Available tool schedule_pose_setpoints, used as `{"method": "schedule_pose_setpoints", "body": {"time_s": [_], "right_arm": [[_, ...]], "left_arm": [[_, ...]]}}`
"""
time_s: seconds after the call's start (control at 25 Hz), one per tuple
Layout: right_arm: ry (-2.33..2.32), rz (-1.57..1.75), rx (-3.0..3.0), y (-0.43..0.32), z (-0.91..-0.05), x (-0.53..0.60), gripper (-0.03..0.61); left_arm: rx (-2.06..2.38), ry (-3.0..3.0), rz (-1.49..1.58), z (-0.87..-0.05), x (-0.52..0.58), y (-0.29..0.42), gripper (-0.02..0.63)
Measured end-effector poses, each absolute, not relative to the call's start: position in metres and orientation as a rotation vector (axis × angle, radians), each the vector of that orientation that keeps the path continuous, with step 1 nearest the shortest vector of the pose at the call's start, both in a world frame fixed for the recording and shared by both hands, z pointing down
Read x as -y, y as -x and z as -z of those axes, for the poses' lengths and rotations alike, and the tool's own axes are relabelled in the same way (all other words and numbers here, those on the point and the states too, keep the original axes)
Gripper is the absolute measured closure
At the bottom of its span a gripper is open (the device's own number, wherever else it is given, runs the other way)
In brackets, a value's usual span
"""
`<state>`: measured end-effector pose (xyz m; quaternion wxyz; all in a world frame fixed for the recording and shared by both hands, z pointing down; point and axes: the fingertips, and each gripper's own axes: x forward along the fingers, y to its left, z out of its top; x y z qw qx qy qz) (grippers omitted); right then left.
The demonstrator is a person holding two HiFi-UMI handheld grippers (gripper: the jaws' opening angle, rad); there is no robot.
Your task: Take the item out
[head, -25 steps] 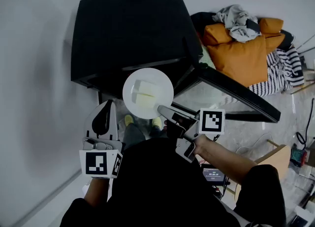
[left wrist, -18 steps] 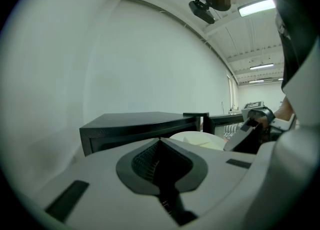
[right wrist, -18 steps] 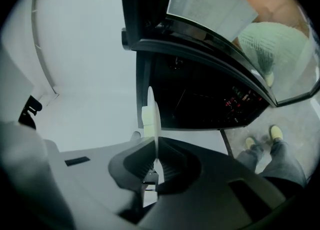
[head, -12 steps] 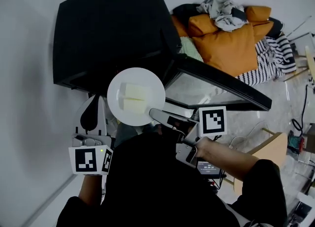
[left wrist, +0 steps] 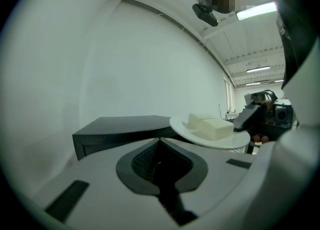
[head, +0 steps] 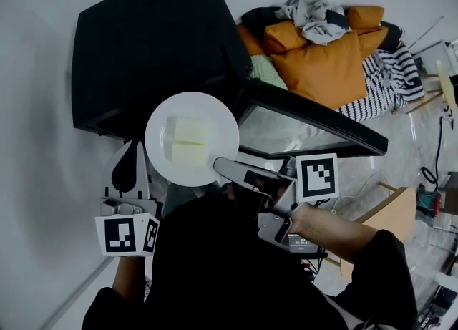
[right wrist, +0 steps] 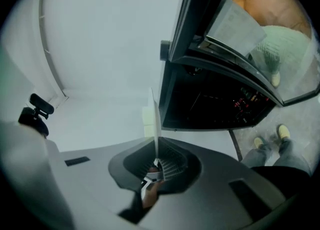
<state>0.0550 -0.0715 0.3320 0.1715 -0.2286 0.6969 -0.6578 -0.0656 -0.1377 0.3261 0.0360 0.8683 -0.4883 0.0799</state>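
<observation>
R gripper [head: 220,167] is pinching the rim of the white plate [head: 222,134], jaws pressing nearly together on it. The plate is hovering outside the black oven [head: 150,42], just in front of its open door [head: 315,124], carrying two pale blocks [head: 189,141]. L gripper [head: 130,167] is hanging beside the plate w/ jaws pressed together, nothing btwn. Orange cushions [head: 322,64] & striped cloth [head: 383,81] are lying by the pale floor [head: 361,175]. White wall [left wrist: 150,64] is rising behind the oven.

Lower centre, your black top [head: 215,271]; pale grey left gripper [head: 134,147] and right gripper [head: 219,167] carry square-marker cubes.
</observation>
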Motion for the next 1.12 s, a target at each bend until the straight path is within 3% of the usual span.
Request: {"method": "schedule_pose_setpoints", "body": {"time_s": [1.12], "right_arm": [[0.834, 1.705, -1.885, -0.101, -0.288, 0.12, 0.558]], "left_arm": [[1.478, -2.708, -0.167, -0.312, 0.17, 0.076, 0.606]]}}
